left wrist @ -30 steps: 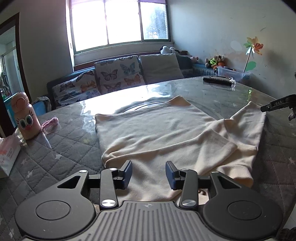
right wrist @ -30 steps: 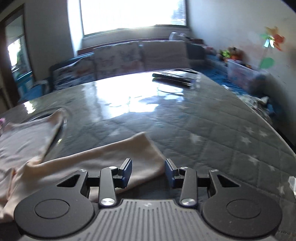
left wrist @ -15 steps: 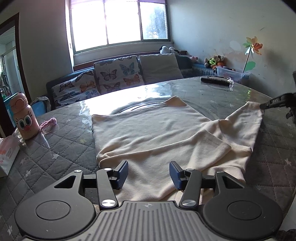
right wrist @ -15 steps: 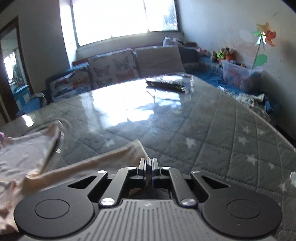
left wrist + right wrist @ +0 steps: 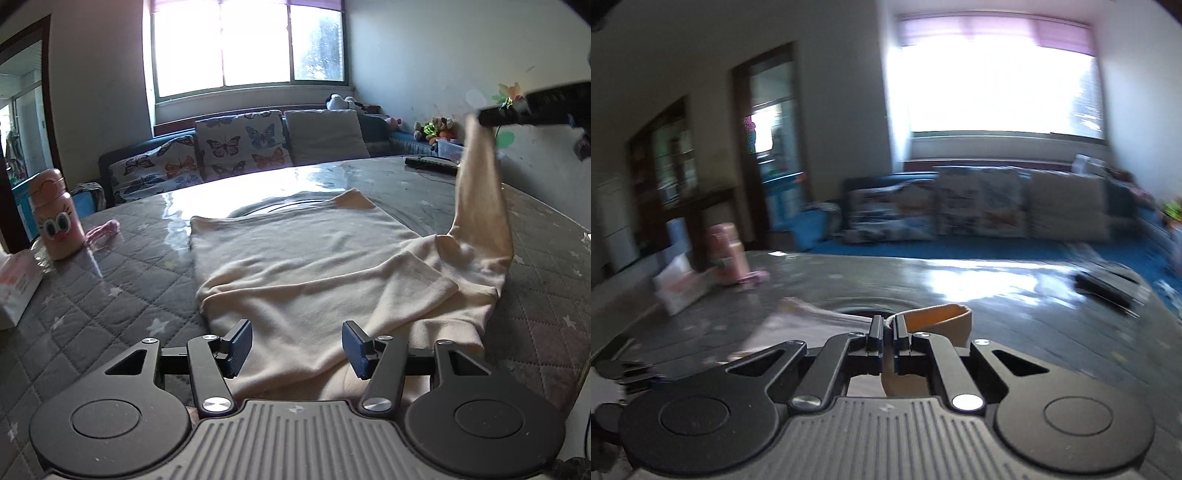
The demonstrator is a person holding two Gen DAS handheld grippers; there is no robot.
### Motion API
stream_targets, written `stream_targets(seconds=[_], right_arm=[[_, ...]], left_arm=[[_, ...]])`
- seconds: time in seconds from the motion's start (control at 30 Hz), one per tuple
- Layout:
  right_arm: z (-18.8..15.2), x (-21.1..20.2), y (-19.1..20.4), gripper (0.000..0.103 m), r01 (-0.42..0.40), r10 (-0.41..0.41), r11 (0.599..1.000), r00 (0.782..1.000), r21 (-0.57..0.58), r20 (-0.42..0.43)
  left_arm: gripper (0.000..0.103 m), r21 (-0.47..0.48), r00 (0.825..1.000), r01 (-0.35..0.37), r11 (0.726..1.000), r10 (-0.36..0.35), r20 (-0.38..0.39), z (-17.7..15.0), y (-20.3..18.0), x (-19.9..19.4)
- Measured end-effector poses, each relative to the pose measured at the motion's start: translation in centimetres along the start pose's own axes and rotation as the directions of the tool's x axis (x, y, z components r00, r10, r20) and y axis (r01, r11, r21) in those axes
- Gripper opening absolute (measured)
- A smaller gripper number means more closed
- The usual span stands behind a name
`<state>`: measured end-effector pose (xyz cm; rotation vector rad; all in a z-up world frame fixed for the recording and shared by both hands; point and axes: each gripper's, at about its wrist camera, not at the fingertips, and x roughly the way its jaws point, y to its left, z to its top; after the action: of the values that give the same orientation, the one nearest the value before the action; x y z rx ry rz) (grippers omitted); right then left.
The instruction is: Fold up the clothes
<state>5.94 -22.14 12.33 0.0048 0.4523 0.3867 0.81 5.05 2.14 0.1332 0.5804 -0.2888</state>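
Note:
A cream long-sleeved top lies spread on the grey quilted table. One sleeve lies folded across its body. My left gripper is open, low over the near edge of the top, holding nothing. My right gripper is shut on the cuff of the other sleeve. In the left wrist view the right gripper holds that sleeve lifted high above the table at the right.
A pink bottle and a tissue box stand at the table's left edge. A pink scrap lies beside the bottle. A dark remote lies at the far right. A sofa stands behind the table.
My right gripper shut on the sleeve cuff, then lifted it up off the table and swung left. My left gripper stayed open and barely moved.

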Motion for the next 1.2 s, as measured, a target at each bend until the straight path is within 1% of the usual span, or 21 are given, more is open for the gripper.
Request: stream_targets(seconds=[0.07, 0.13, 0.23, 0.37, 0.47, 0.5, 0.63, 0.73, 0.83, 0.9, 0.97, 1.07, 1.1, 1.17, 1.2], right_arm=[[0.6, 1.4, 2.6, 0.004, -0.052, 0.051, 0.998, 0.999, -0.048, -0.017], [0.9, 2.9, 5.1, 0.004, -0.103, 0.1, 0.991, 0.994, -0.081, -0.04], [0.7, 4.6, 8.6, 0.004, -0.16, 0.153, 0.979, 0.986, -0.124, -0.068], [0.0, 6.6, 12.1, 0.004, -0.223, 0.207, 0.962, 0.972, -0.155, -0.112], [-0.4, 7.6, 12.9, 0.007, -0.265, 0.246, 0.955, 0.958, -0.132, -0.145], [-0.4, 7.6, 12.9, 0.009, -0.273, 0.254, 0.954, 0.956, -0.126, -0.148], [0.1, 6.3, 11.5, 0.012, -0.256, 0.238, 0.958, 0.961, -0.132, -0.138], [-0.3, 5.3, 9.7, 0.013, -0.22, 0.195, 0.963, 0.967, -0.155, -0.161], [-1.6, 4.8, 7.5, 0.014, -0.182, 0.142, 0.967, 0.967, -0.179, -0.213], [-3.1, 4.9, 6.2, 0.014, -0.164, 0.112, 0.97, 0.957, -0.179, -0.267], [-4.6, 4.8, 5.0, 0.014, -0.153, 0.092, 0.972, 0.945, -0.177, -0.313], [-6.6, 4.6, 4.0, 0.014, -0.157, 0.095, 0.976, 0.929, -0.15, -0.358], [-7.1, 4.6, 3.9, 0.014, -0.159, 0.098, 0.977, 0.925, -0.14, -0.367], [-8.2, 4.7, 3.5, 0.014, -0.157, 0.1, 0.98, 0.919, -0.123, -0.381], [-8.6, 4.7, 3.3, 0.014, -0.156, 0.1, 0.981, 0.917, -0.114, -0.387]], left_arm=[[0.061, -0.015, 1.0, -0.008, 1.0, 0.008, 0.007, -0.3, 0.5, -0.6], [0.065, -0.03, 1.0, -0.016, 0.999, 0.016, 0.009, -0.7, 1.0, -1.0], [0.067, -0.049, 1.0, -0.028, 0.998, 0.028, 0.006, -1.3, 1.7, -1.5], [0.067, -0.07, 0.999, -0.038, 0.997, 0.038, -0.001, -1.9, 2.3, -1.7], [0.067, -0.08, 0.999, -0.042, 0.996, 0.041, -0.002, -2.0, 2.6, -1.6], [0.067, -0.083, 0.999, -0.041, 0.996, 0.041, -0.001, -2.0, 2.6, -1.6], [0.067, -0.085, 0.999, -0.039, 0.996, 0.04, 0.006, -1.7, 2.6, -1.4], [0.066, -0.088, 0.999, -0.035, 0.995, 0.036, 0.015, -1.2, 2.5, -1.1], [0.065, -0.078, 0.999, -0.026, 0.997, 0.028, 0.023, -0.6, 1.9, -0.6], [0.061, -0.073, 1.0, -0.019, 0.997, 0.02, 0.023, -0.1, 1.6, -0.1], [0.06, -0.068, 1.0, -0.014, 0.998, 0.015, 0.02, 0.4, 1.4, 0.6], [0.051, -0.073, 1.0, -0.019, 0.997, 0.019, -0.004, 0.7, 1.1, 1.7], [0.046, -0.075, 1.0, -0.021, 0.997, 0.02, -0.014, 0.8, 1.0, 2.1], [0.042, -0.079, 0.999, -0.031, 0.996, 0.029, -0.034, 0.7, 1.0, 2.8], [0.038, -0.082, 0.999, -0.036, 0.996, 0.033, -0.042, 0.6, 1.0, 3.1]])
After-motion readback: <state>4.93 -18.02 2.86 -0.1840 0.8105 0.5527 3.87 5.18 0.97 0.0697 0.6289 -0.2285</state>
